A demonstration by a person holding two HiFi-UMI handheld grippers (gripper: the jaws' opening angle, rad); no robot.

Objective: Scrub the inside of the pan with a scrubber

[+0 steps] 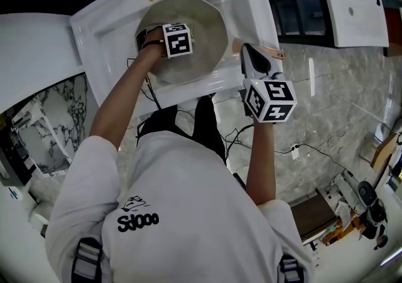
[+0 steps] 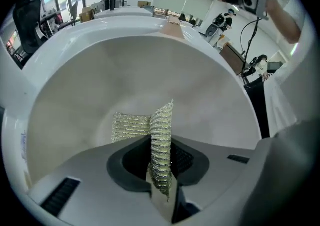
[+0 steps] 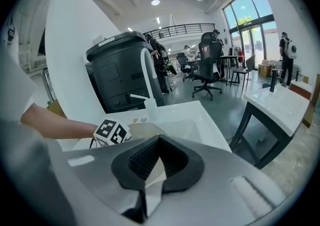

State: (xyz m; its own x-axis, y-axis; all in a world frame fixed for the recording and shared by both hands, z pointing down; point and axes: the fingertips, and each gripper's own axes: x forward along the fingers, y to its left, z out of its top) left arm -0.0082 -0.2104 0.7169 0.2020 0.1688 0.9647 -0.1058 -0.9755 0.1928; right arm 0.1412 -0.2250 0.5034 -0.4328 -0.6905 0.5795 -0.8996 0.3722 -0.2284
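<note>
From the head view, the jaws of the left tool [image 2: 161, 162] cannot be seen; its marker cube [image 1: 178, 39] and the hand cover them. The left gripper view shows them clamped on a folded gold-silver mesh scrubber [image 2: 132, 126]. One flap lies out to the left against the pale inner wall of the pan [image 1: 204, 43]. The pan sits in the white sink [image 1: 110, 21] and fills most of the basin. In the left gripper view its near rim is cut off behind the tool body.

To the right, the pan handle [image 1: 271, 53] reaches over the sink's right edge. The right tool [image 3: 150, 167] is closed on it, with only a pale sliver showing between the dark pads.

A white desk [image 1: 31, 56] curves away at the left. Under the sink lies a grey marbled floor [image 1: 333, 106] with black cables [image 1: 295, 144] trailing across it. A second white sink [image 1: 352, 5] stands at the far right.

In the right gripper view a white faucet [image 3: 146, 69] rises at the sink's far edge, with a large black bin [image 3: 120, 72] behind it. Office chairs [image 3: 210, 67] and tall windows [image 3: 250, 17] lie farther right.
</note>
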